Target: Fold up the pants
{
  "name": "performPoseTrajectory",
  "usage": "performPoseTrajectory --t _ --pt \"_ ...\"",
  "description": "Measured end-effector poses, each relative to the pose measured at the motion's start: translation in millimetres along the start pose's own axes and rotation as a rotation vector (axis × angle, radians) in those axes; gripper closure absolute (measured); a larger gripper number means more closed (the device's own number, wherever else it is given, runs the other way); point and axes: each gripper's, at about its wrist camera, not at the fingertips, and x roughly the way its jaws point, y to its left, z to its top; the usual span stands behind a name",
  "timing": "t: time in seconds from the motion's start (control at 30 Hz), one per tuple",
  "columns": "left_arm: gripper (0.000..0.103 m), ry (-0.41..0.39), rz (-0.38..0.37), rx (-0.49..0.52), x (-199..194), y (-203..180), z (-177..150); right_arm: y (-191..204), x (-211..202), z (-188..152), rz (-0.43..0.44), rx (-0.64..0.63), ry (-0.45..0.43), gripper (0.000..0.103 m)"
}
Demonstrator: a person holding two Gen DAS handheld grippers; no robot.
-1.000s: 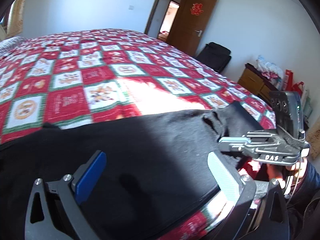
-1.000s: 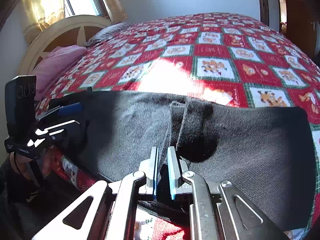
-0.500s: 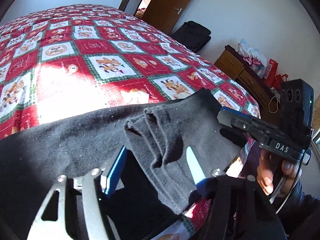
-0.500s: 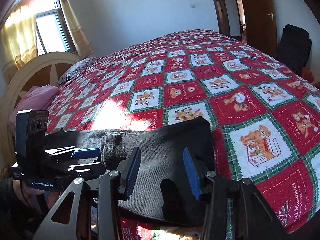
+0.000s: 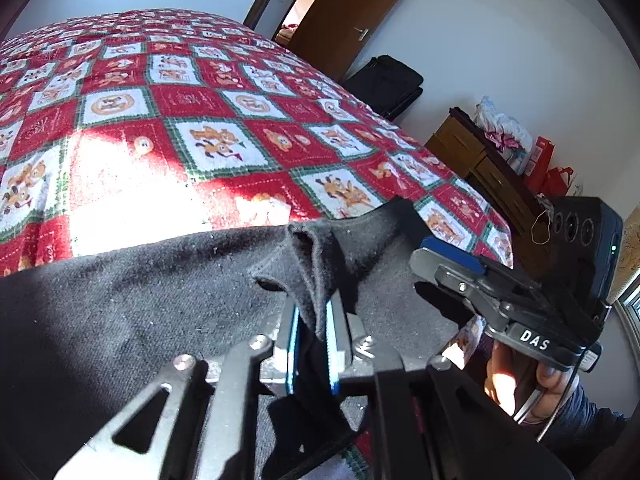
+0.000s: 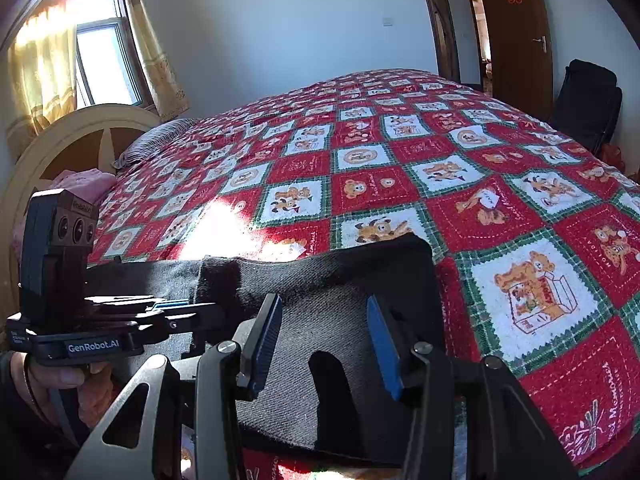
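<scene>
Dark grey pants (image 5: 132, 320) lie across the near edge of a bed with a red, white and green bear-patterned cover (image 5: 200, 148). My left gripper (image 5: 312, 340) is shut on a bunched fold of the pants near their middle. My right gripper (image 6: 322, 340) is open and empty, its blue pads spread over the right end of the pants (image 6: 344, 304). The right gripper also shows in the left wrist view (image 5: 452, 260), just right of the pinched fold. The left gripper shows in the right wrist view (image 6: 172, 306), at the pants' left part.
A cream headboard (image 6: 80, 136) and pink pillow (image 6: 84, 182) stand at the bed's left end. A brown door (image 5: 352, 16), a black chair (image 5: 384, 84) and a wooden dresser (image 5: 484, 172) with red bags line the far wall.
My left gripper moved right along the pants and closed on a bunched fold. My right gripper let go of the pants, opened and moved to their right end.
</scene>
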Motion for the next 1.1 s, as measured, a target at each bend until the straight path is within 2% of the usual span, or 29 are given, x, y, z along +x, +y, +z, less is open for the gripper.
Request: performPoseTrajectory --t 0.13,0.4,0.63,0.87,1.03,1.1 --pt "0.091 -0.045 -0.013 -0.014 -24.2 5.3 5.2 3.3 -4.9 0.9 -0.006 -0.022 -0.029 0.052" --pt "0.091 -0.097 0.034 -0.068 -51.6 36.9 0.7 19.1 -1.5 -0.5 -0.061 -0.091 -0.013 0.052" --pt "0.091 -0.098 0.091 -0.077 -62.1 50.5 -8.0 31.2 7.5 1.4 -0.064 -0.095 0.023 0.052" --pt "0.091 -0.081 0.128 -0.165 -72.3 74.1 -10.8 49.2 15.9 -1.4 -0.050 -0.130 0.040 0.052" --pt "0.091 -0.062 0.130 -0.218 -71.7 89.3 -13.4 52.8 19.0 -5.5 -0.059 -0.148 0.046 0.051" --pt "0.091 -0.064 0.102 -0.242 -73.9 92.3 -14.6 53.7 17.5 -6.2 -0.051 -0.149 0.039 0.051"
